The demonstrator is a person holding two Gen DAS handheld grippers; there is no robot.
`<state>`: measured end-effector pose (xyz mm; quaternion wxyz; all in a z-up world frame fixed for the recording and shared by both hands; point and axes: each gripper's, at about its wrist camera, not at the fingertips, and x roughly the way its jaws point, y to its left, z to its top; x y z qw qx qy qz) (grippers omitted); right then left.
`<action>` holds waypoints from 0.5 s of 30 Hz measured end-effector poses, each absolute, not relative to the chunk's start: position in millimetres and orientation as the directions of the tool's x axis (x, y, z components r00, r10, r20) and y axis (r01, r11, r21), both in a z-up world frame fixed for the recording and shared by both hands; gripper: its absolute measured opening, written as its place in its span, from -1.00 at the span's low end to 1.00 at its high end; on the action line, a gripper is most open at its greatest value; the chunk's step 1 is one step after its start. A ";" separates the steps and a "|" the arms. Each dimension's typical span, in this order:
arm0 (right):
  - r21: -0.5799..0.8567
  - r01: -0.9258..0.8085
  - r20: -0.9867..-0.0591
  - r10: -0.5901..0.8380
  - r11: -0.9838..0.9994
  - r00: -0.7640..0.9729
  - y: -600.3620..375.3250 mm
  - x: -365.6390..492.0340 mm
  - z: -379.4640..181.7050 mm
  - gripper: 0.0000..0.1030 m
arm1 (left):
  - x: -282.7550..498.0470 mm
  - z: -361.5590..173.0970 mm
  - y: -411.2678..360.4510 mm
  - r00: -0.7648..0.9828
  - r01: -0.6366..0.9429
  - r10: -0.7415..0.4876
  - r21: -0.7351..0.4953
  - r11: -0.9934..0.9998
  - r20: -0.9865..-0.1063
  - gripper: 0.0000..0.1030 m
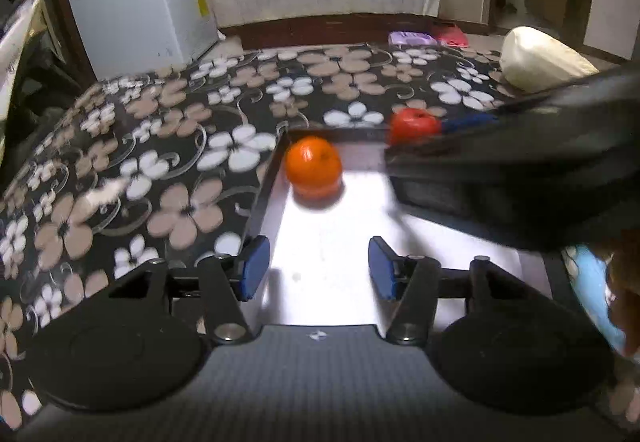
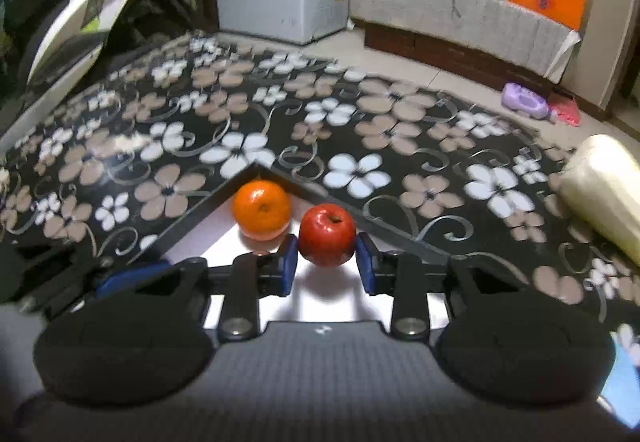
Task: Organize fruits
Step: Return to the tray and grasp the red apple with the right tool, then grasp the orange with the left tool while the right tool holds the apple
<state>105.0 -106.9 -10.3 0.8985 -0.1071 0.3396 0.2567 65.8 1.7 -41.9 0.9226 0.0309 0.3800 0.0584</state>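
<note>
A white tray with a dark rim (image 1: 262, 198) lies on the floral table. An orange (image 1: 314, 167) sits in the tray's far corner. My left gripper (image 1: 318, 268) hangs open above the tray floor, nearer than the orange, with nothing between its blue pads. In the right wrist view my right gripper (image 2: 326, 260) is shut on a red apple (image 2: 328, 238), stem up, held just right of the orange (image 2: 262, 209) and close above the tray (image 2: 200, 216). The left wrist view shows the same apple (image 1: 414, 125) at the tip of the right gripper, which reaches in from the right.
A black tablecloth with pink and white flowers (image 2: 360, 146) covers the table. A pale cream roll (image 2: 600, 198) lies at its right edge, also seen as the roll (image 1: 538, 60). A white chest freezer (image 1: 140, 6) stands beyond the table's far left.
</note>
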 end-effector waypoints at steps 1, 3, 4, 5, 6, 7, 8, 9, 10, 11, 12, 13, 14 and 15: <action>-0.015 -0.528 -0.656 0.390 0.849 0.646 -112.8 102.5 -6.2 -0.33 | 71.3 -40.8 2.2 0.705 -0.092 0.129 0.090 0.992 -0.697 0.26; -0.006 -0.517 -0.642 0.393 0.856 0.658 -123.4 99.5 -0.5 -0.33 | 81.9 -41.2 2.6 0.699 -0.105 0.124 0.071 0.992 -0.704 0.28; -0.002 -0.515 -0.640 0.395 0.857 0.659 -127.6 98.7 1.5 -0.33 | 86.9 -42.2 2.3 0.695 -0.112 0.126 0.066 0.992 -0.708 0.28; 0.001 -0.513 -0.637 0.396 0.858 0.661 -131.3 97.9 2.8 -0.33 | 90.4 -42.5 0.4 0.700 -0.116 0.133 0.072 0.991 -0.702 0.29; 0.004 -0.512 -0.634 0.398 0.859 0.663 -134.6 97.0 4.0 -0.33 | 94.1 -43.1 -2.1 0.698 -0.119 0.140 0.079 0.990 -0.702 0.30; 0.003 -0.514 -0.633 0.399 0.858 0.663 -136.9 96.0 4.6 -0.34 | 98.3 -44.1 -4.0 0.698 -0.119 0.142 0.082 0.989 -0.702 0.31; 0.002 -0.515 -0.632 0.400 0.857 0.664 -139.1 94.8 5.5 -0.34 | 103.3 -45.5 -5.0 0.696 -0.118 0.144 0.085 0.989 -0.704 0.32; 0.003 -0.516 -0.630 0.403 0.856 0.664 -141.2 93.9 6.1 -0.34 | 108.8 -47.9 -5.9 0.694 -0.115 0.145 0.090 0.989 -0.705 0.33; 0.008 -0.516 -0.628 0.406 0.857 0.664 -143.6 92.9 7.2 -0.34 | 115.6 -51.3 -5.9 0.692 -0.111 0.145 0.094 0.989 -0.708 0.32; 0.014 -0.512 -0.624 0.407 0.859 0.667 -146.1 92.9 8.3 -0.34 | 119.4 -53.4 -6.7 0.701 -0.109 0.150 0.103 0.989 -0.697 0.32; 0.016 -0.511 -0.622 0.409 0.859 0.667 -148.5 92.7 9.5 -0.34 | 121.8 -54.6 -8.2 0.705 -0.110 0.161 0.118 0.987 -0.691 0.30; 0.018 -0.509 -0.620 0.409 0.861 0.670 -151.5 92.6 10.8 -0.34 | 122.3 -54.0 -10.2 0.704 -0.111 0.167 0.125 0.986 -0.690 0.26; 0.016 -0.508 -0.618 0.408 0.861 0.672 -153.7 92.0 11.5 -0.34 | 120.6 -53.3 -12.9 0.704 -0.103 0.169 0.135 0.985 -0.690 0.25; 0.017 -0.507 -0.617 0.408 0.862 0.673 -155.7 92.0 12.1 -0.34 | 116.3 -52.5 -16.2 0.710 -0.092 0.158 0.132 0.987 -0.687 0.25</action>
